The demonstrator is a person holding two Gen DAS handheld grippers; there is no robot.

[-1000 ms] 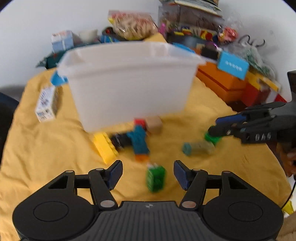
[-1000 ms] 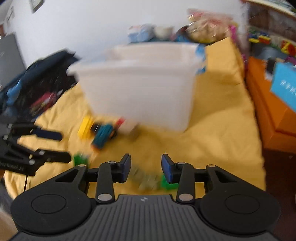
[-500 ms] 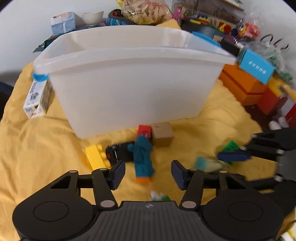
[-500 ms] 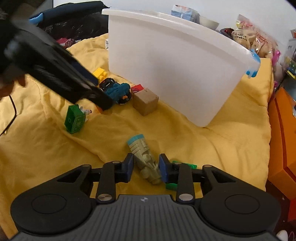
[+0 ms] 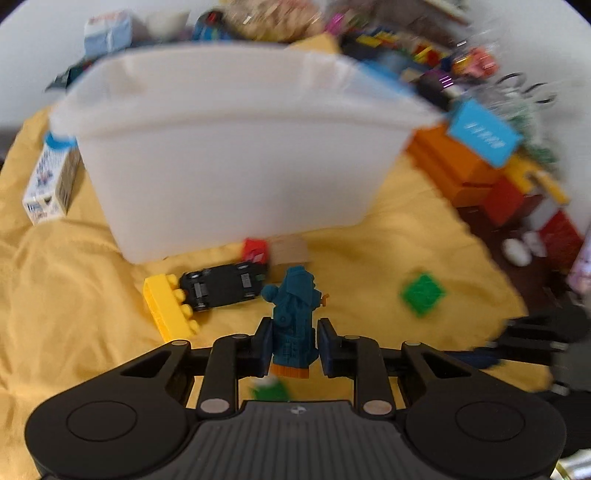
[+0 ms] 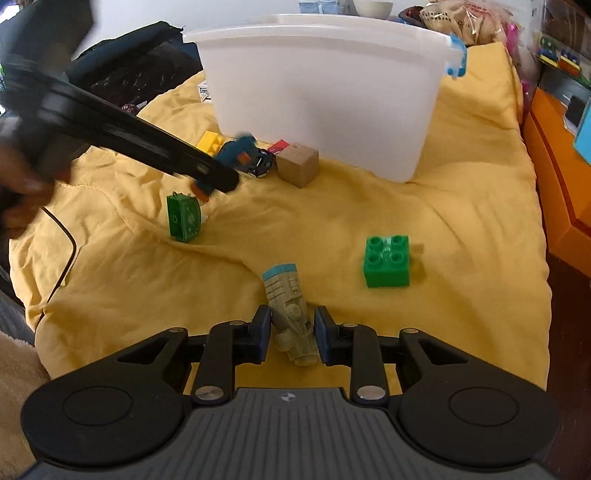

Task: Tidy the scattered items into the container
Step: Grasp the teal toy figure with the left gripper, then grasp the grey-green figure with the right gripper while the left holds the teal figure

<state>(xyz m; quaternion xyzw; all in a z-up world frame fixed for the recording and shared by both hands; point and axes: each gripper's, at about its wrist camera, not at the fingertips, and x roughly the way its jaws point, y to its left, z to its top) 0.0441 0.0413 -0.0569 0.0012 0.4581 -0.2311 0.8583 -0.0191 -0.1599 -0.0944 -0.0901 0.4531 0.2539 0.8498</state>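
Two grasps in hand: my left gripper [image 5: 291, 347] pinches the teal figure [image 5: 294, 317], right gripper [image 6: 288, 334] brackets the beige figure [image 6: 290, 314], contact unclear; next, lift both over the far white bin [image 6: 325, 92].

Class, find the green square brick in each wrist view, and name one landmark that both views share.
Left wrist: green brick, blurred, right of centre on the yellow cloth.
Right wrist: green brick, right of centre, studs up, right of the grey figure.
Shared landmark: the white bin behind the toys.

A yellow blanket [image 6: 461, 206] covers the surface beneath a white wall [image 6: 207, 14], beside orange boxes [image 5: 454, 166].
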